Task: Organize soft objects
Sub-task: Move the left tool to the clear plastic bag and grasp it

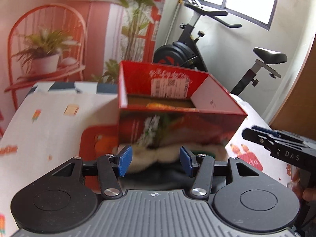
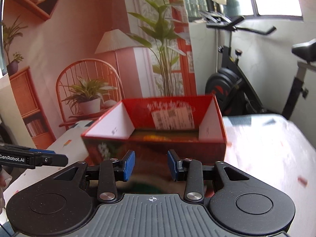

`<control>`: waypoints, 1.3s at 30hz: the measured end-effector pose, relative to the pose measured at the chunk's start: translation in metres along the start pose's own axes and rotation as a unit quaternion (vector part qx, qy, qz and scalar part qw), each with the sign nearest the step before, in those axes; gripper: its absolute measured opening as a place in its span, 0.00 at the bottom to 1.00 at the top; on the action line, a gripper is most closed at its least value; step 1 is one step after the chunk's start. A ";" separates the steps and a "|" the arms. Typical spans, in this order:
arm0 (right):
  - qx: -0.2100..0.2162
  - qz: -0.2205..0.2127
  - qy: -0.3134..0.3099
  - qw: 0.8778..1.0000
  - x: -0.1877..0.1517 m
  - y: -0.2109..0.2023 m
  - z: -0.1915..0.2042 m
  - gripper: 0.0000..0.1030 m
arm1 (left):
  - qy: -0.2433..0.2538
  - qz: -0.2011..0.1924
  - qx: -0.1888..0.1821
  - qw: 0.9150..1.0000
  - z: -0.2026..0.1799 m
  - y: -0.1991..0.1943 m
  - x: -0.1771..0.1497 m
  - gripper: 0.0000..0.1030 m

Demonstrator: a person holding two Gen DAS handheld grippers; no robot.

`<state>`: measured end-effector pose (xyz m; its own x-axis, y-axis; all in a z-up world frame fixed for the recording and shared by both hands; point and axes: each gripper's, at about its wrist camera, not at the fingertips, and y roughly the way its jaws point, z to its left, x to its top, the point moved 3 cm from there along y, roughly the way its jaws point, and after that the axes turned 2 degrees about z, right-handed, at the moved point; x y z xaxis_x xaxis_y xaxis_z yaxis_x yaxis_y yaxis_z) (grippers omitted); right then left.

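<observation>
Cream fluffy soft fabric [image 1: 156, 156] lies just beyond the left tongs [image 1: 156, 161], whose blue pads stand spread, pinching nothing. Behind it sits an open red cardboard box [image 1: 177, 124] on the patterned white bench [image 1: 49, 122]. Right tongs [image 2: 151, 165] are likewise spread and empty.

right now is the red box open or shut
Open. The red box has no lid on top: both wrist views look past its rim to the white inner side walls, the shipping label on its back wall, and its floor.
</observation>
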<state>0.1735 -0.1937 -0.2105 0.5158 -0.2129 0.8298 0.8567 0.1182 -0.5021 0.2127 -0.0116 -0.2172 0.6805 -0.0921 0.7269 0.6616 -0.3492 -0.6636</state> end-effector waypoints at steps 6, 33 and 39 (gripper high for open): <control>-0.022 0.028 -0.004 0.999 -0.044 -0.015 0.005 0.39 | -0.039 0.006 0.013 0.999 0.010 -0.006 -0.041 0.55; -0.018 0.080 0.055 0.995 -0.097 -0.001 -0.007 0.49 | -0.142 0.056 -0.027 0.988 0.030 0.013 -0.097 0.63; -0.014 0.083 0.056 0.995 -0.097 0.000 -0.007 0.49 | -0.126 0.060 -0.019 0.990 0.028 0.015 -0.098 0.63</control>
<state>0.1232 -0.1795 -0.2928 0.6453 -0.2988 0.7031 0.7578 0.1339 -0.6386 0.1652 0.0182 -0.3035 0.8140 0.0995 0.5722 0.5618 -0.3850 -0.7323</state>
